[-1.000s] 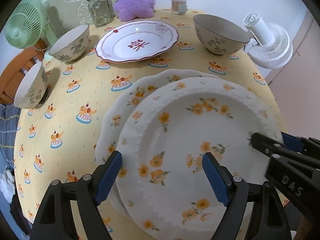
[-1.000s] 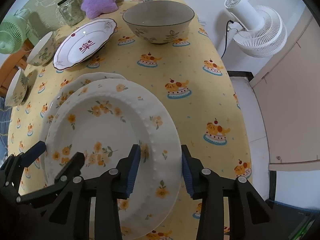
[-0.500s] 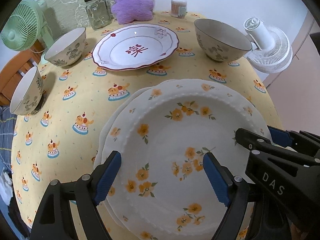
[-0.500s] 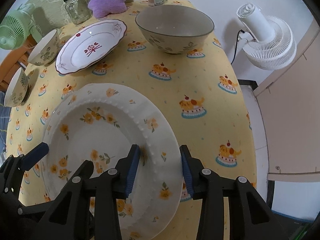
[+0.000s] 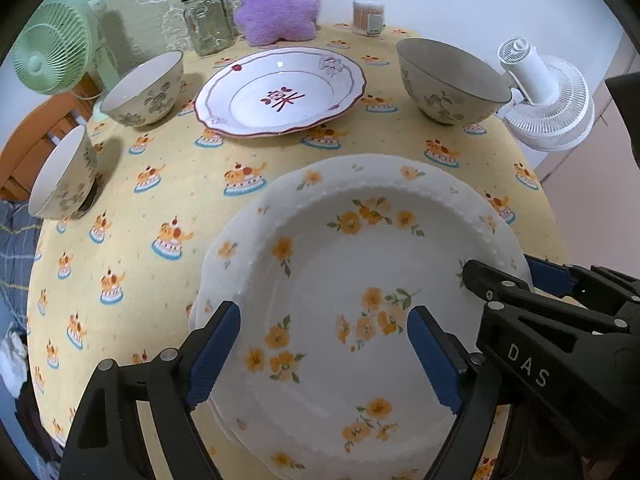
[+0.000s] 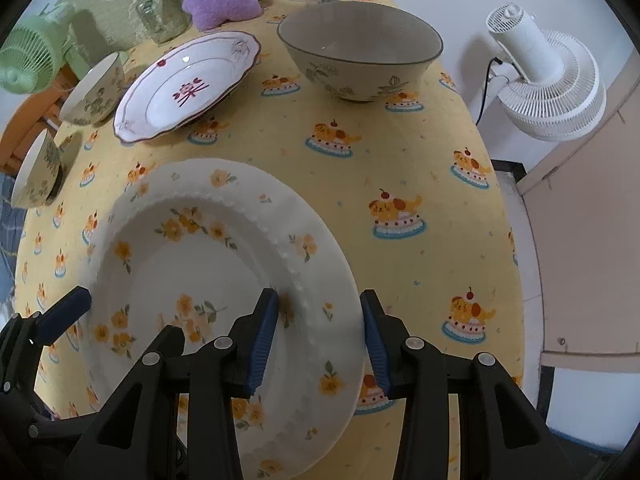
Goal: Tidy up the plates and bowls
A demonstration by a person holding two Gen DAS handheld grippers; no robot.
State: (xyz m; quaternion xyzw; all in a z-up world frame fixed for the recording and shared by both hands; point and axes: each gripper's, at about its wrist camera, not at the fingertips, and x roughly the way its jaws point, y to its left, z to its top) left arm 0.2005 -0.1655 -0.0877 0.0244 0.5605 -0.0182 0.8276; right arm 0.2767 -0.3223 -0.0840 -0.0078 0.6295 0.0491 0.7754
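Near edge of table, yellow cake-print tablecloth [image 5: 192, 184]: yellow-flowered plate [image 5: 360, 280] sits on a 2nd plate [image 5: 224, 252] whose rim peeks out at left. Right gripper [image 6: 318, 334] straddles the top plate's right rim, 1 pad inside, 1 outside; whether the pads press on it, cannot tell. Left gripper [image 5: 324, 354] hovers over the plate, jaws wide, nothing held. Farther back: red-rimmed plate [image 5: 280, 92], 3 bowls, largest [image 5: 452, 80] at right.
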